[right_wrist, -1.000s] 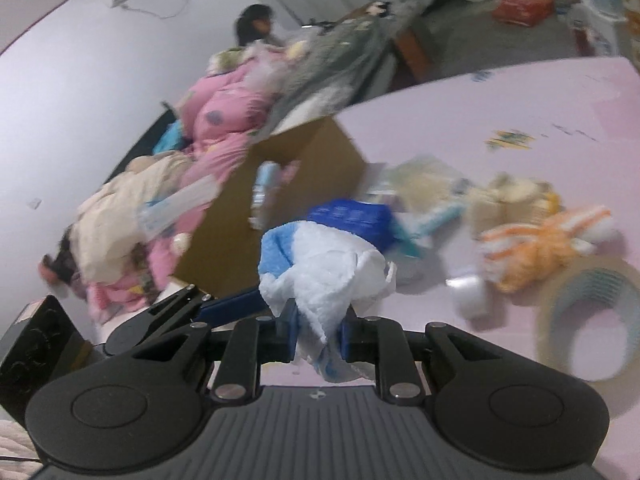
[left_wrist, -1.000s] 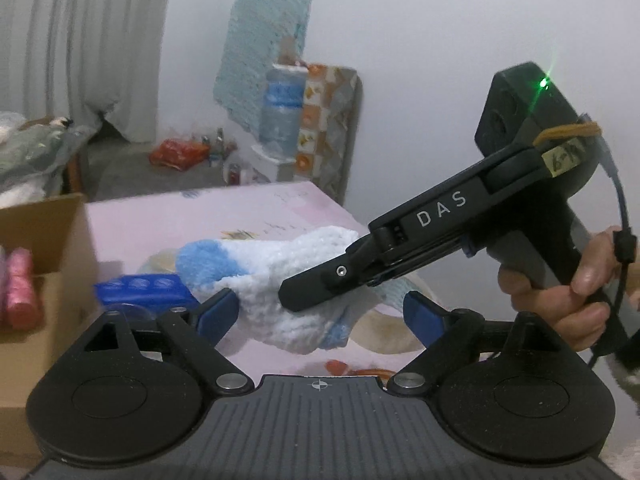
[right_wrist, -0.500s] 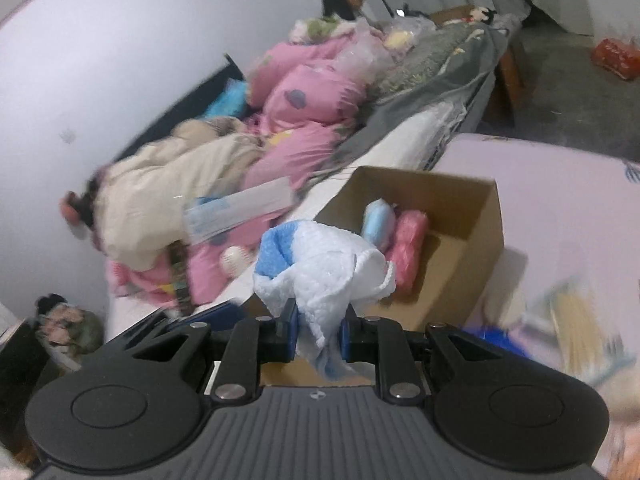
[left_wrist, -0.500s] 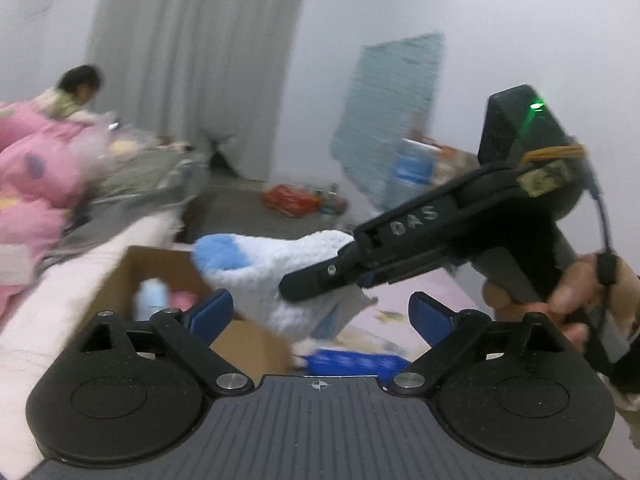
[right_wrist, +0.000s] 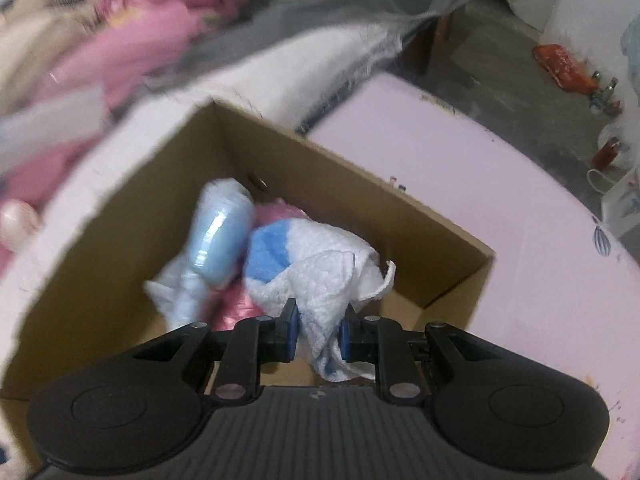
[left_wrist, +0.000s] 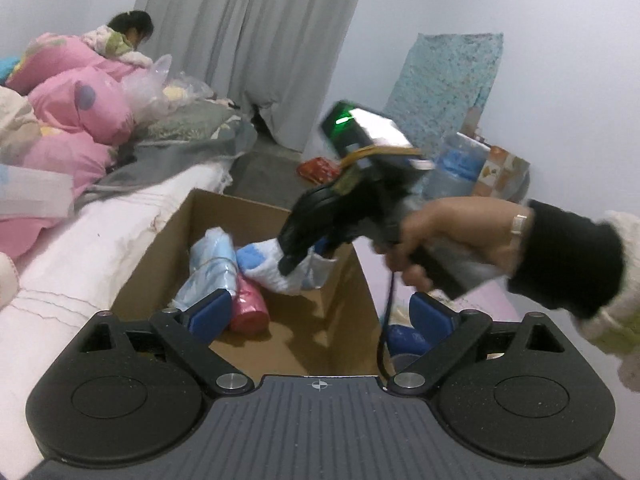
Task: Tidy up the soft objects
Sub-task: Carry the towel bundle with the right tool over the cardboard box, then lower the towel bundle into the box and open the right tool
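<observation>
1. While it hangs inside the open box (right_wrist: 352, 184), mid-frame, the white-and-blue sock (right_wrist: 316, 276) is pinched between the right gripper's (right_wrist: 318, 330) blue pads.
2. Left of it in the box lie a pale blue bundle (right_wrist: 218, 236) and a pink one (left_wrist: 250, 306).
3. The left gripper (left_wrist: 320, 312), lower centre, stands spread over the box, gripping nothing.
4. Pink bedding (left_wrist: 76, 108) fills the upper left.
</observation>
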`<state>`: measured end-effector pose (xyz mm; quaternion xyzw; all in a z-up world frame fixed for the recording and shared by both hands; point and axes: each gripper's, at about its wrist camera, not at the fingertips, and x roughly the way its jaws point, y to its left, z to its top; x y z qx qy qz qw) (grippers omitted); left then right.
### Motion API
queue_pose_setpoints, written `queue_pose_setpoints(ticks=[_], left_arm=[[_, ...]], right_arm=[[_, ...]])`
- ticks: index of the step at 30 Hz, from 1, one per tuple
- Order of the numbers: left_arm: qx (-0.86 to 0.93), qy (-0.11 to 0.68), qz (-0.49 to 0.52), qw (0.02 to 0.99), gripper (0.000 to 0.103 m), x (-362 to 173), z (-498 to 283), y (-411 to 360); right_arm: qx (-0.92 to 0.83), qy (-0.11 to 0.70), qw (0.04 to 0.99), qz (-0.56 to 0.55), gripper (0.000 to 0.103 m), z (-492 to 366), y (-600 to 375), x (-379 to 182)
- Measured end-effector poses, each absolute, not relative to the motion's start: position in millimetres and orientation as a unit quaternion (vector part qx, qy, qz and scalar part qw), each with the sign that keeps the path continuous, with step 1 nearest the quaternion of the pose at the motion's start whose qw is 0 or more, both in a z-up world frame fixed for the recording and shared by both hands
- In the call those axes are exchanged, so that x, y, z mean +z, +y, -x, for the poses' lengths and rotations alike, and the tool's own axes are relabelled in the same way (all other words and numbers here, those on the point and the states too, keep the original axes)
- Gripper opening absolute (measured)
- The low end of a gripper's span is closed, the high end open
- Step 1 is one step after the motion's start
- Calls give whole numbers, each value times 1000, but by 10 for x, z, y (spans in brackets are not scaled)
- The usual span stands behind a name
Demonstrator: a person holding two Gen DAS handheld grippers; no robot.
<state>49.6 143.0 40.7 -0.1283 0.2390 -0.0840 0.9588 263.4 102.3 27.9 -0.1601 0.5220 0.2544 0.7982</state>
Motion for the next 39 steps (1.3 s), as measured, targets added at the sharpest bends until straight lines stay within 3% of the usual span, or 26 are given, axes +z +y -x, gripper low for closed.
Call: queue_pose_setpoints(ticks=[13, 16, 22, 23, 24, 33, 39], left_arm=[[-98, 246, 138, 954, 97, 307, -511, 1518], [-99, 248, 137, 954, 99, 298, -508, 1523], [-109, 239, 127, 957, 102, 361, -446, 1463], [-111, 237, 125, 957, 102, 372, -433, 1444], [-114, 235, 124, 957, 102, 391, -412, 1417], [-175, 219, 102, 955, 103, 490, -209, 1011], [-266, 219, 52, 937, 103, 517, -171, 428]], right_arm=[[187, 544, 778, 251, 42, -2889, 1367, -278], [187, 549, 777, 245, 49, -2912, 1367, -275], [237, 532, 789, 194, 70, -2660, 1164, 177], [243, 525, 795, 185, 81, -2605, 1105, 276], [251, 513, 802, 174, 85, -2536, 1026, 392], [316, 458, 831, 1, 85, -1772, -302, 1330], [295, 417, 857, -64, 85, -1113, -1421, 1431]])
